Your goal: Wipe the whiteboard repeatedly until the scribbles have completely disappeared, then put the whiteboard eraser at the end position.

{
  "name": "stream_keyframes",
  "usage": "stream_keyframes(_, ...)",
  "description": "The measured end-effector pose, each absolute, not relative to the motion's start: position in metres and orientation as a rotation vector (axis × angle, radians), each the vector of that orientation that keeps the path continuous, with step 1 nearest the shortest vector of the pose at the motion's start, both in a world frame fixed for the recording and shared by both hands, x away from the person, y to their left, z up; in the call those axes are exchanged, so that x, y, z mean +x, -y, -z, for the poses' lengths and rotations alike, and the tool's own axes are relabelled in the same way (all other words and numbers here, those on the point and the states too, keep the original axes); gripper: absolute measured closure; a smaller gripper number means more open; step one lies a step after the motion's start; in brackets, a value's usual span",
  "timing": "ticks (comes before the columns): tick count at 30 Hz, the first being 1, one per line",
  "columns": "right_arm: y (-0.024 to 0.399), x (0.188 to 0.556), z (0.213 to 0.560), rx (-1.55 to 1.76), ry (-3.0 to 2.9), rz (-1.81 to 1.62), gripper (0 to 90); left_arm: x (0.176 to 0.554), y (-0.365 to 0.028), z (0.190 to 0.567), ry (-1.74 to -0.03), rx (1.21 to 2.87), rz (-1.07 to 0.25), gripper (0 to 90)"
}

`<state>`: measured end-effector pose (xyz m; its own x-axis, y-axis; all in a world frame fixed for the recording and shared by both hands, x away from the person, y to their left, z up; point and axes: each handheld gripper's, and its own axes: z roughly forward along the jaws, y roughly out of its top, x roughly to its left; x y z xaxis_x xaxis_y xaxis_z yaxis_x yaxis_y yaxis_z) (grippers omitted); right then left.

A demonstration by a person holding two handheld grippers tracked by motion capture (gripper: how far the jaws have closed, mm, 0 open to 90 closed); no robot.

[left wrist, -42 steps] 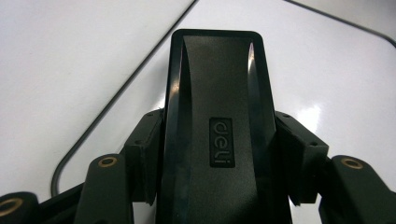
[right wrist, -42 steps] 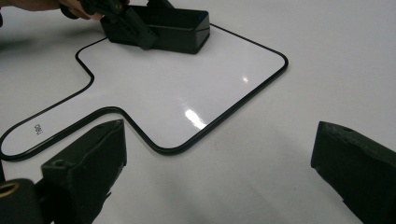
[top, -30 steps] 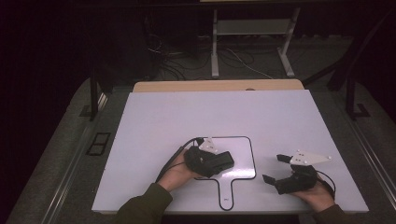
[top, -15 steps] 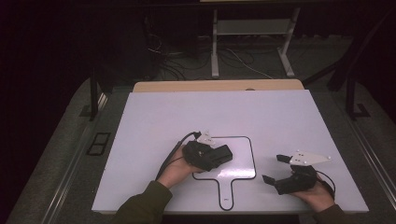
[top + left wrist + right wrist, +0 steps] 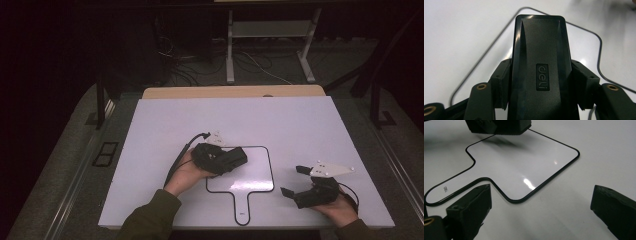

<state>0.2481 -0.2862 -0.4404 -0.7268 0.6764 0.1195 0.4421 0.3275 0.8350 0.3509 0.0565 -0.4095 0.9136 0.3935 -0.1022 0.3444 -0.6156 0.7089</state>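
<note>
A small paddle-shaped whiteboard with a thin black rim lies flat on the white table, its handle toward the near edge. My left gripper is shut on a black block eraser marked "deli". The eraser sticks out beyond the jaws and hangs just over the board's left part. In the right gripper view the eraser casts a shadow on the board. My right gripper rests to the right of the board, pointing left. It is open with nothing between its jaws.
The white tabletop has a wooden strip along its far edge. Beyond it stand a metal stand and loose cables on the dark floor. A cable trails from the left gripper.
The left hand has risen a little and shifted toward the far side with the eraser still in its jaws. The right hand has stayed put.
</note>
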Motion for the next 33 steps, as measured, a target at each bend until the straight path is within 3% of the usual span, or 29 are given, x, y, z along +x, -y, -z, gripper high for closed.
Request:
stream_keyframes(21,0.288,0.248,0.441,1.013,-2.335,-1.361,2.4,0.443,-0.045,0.397,-0.629,2.252,-0.143,39.1)
stream_keyframes(33,0.289,0.249,0.442,1.019,-2.342,-1.368,2.4,0.499,-0.019,0.423,-0.697,2.276,-0.187,39.0)
